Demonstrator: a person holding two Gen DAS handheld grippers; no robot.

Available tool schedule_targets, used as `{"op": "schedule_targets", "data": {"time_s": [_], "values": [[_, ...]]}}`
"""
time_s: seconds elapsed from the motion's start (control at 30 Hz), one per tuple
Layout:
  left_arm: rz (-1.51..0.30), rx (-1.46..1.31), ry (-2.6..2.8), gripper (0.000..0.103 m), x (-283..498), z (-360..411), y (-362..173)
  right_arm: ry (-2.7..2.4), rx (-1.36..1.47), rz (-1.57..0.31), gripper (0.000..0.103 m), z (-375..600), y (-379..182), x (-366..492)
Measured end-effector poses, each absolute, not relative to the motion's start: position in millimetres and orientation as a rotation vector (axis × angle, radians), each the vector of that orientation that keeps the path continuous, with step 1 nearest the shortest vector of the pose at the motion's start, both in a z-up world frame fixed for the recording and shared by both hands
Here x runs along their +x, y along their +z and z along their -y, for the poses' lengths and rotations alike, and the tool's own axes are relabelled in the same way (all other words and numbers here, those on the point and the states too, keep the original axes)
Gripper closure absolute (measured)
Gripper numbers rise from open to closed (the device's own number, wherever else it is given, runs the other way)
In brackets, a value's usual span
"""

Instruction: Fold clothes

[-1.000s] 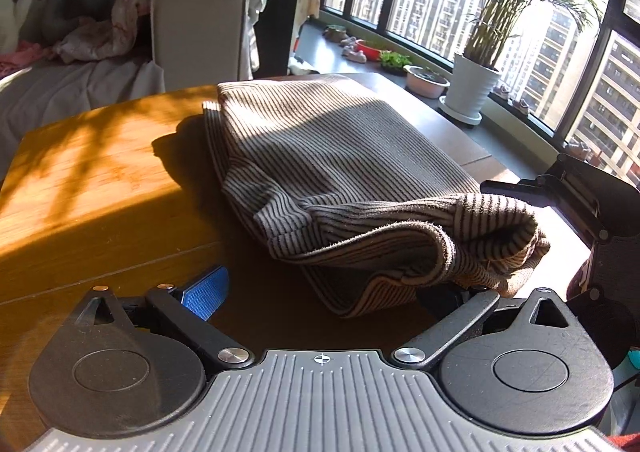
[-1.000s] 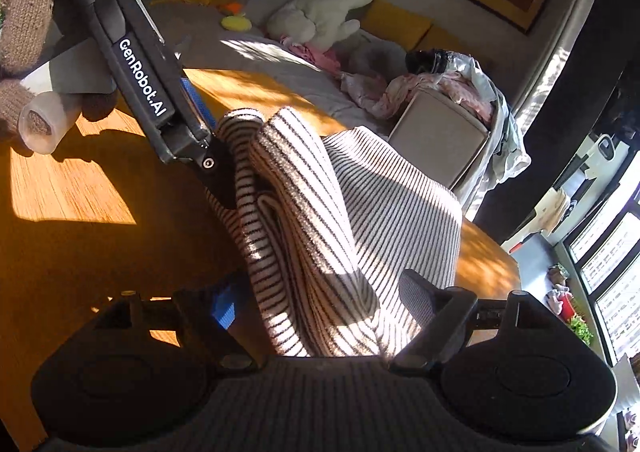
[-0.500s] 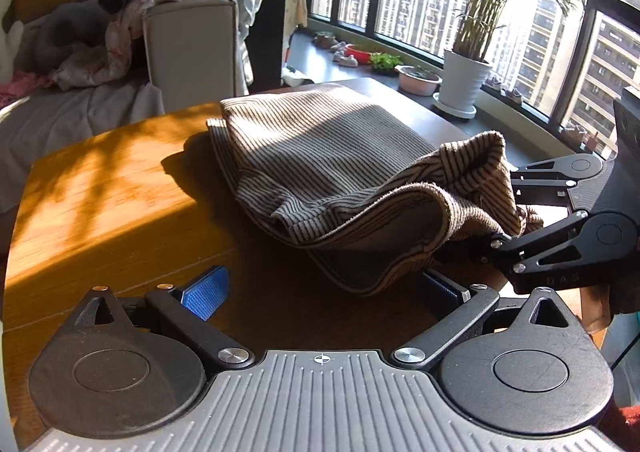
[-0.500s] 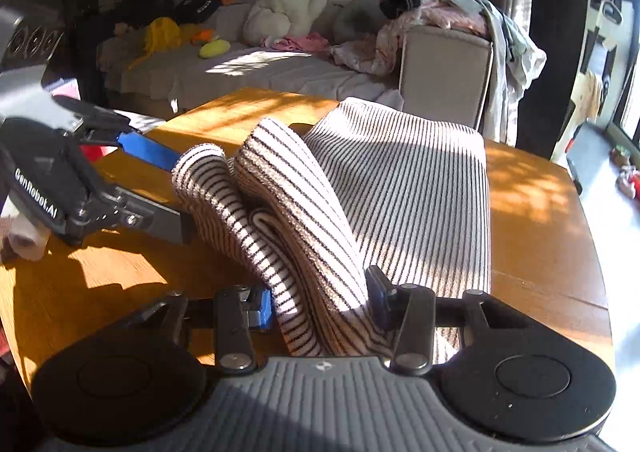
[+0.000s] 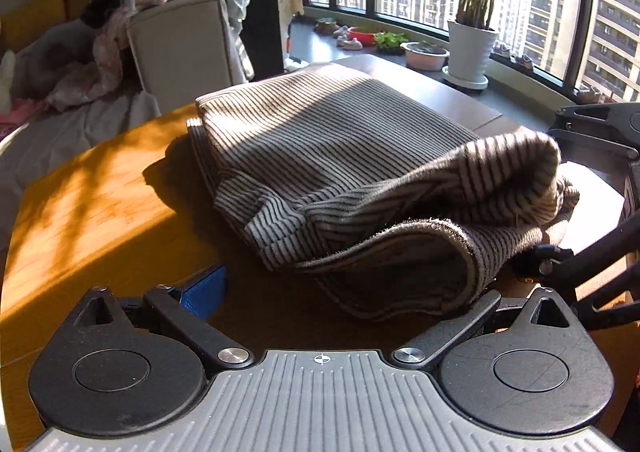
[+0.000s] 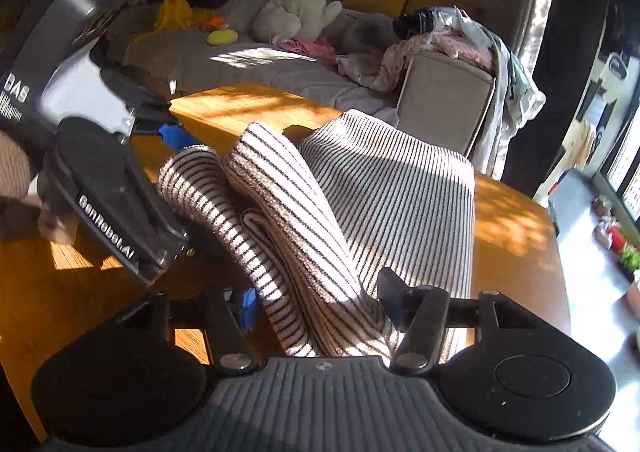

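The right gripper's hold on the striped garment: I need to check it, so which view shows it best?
The right wrist view: the right gripper has both fingers pressed against the bunched striped garment between them. The left wrist view shows only that gripper's dark linkage at the frame's right edge, with its fingertips hidden behind the cloth.
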State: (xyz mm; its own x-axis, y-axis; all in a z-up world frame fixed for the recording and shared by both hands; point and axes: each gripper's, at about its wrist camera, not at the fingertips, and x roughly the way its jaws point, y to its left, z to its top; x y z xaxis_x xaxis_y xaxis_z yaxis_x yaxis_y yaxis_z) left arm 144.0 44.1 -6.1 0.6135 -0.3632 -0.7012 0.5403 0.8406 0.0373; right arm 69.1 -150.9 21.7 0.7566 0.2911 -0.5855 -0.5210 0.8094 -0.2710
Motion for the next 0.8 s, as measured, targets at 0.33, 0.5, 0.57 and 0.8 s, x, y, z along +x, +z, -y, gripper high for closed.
{"op": "schedule_targets", "data": {"time_s": [0.33, 0.5, 0.57, 0.8], "values": [[-0.765, 0.148, -0.514, 0.0, 154, -52, -1, 0.352, -0.833, -0.299, 0.034, 110, -3, 39], [-0.755, 0.122, -0.559, 0.0, 148, -63, 10, 0.401, -0.799, -0.369, 0.069, 109, 7, 37], [-0.73, 0.107, -0.576, 0.0, 142, -75, 23, 0.395, -0.766, -0.406, 0.07, 116, 14, 42], [-0.654, 0.012, -0.54, 0.015, 159, -86, 49, 0.436, -0.746, -0.493, 0.075, 136, 39, 34]]}}
